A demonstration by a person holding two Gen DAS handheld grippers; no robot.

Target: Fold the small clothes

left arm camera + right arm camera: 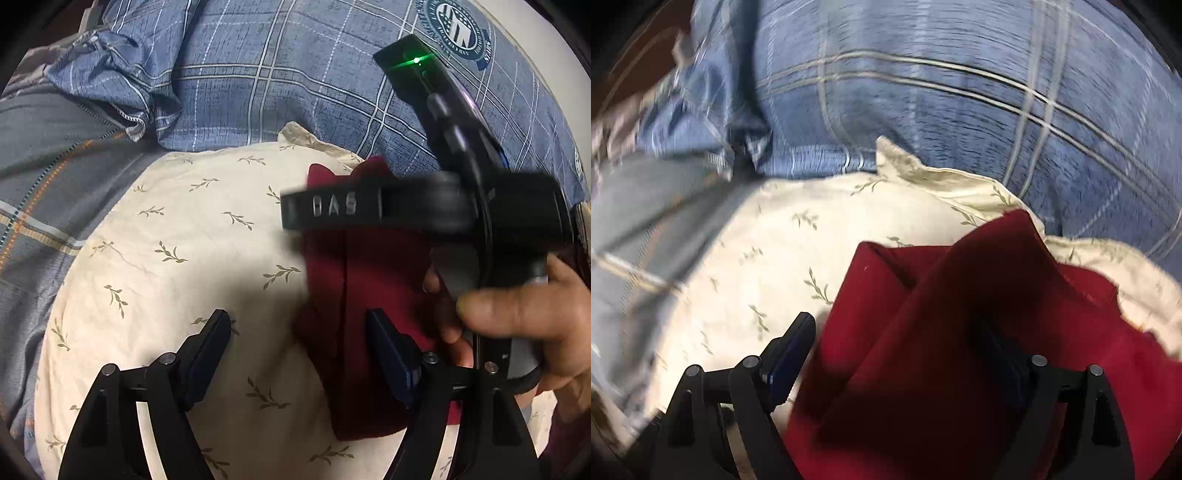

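Left gripper point(299, 343) open, empty; red garment point(369, 280) just ahead-right, on cream pillow point(166, 258). Right gripper point(897, 343) open, garment bunched between fingers (no pinch). Grip one edge only, fold flat.

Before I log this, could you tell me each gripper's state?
Left gripper: open, holding nothing.
Right gripper: open, over the red garment.

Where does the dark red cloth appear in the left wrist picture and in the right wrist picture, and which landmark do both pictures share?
Left wrist view: the dark red cloth lies right of centre on the cream pillow, partly behind the right gripper.
Right wrist view: the dark red cloth fills the lower right, between the open jaws.
Shared landmark: the cream pillow's pointed top corner against the blue plaid bedding.
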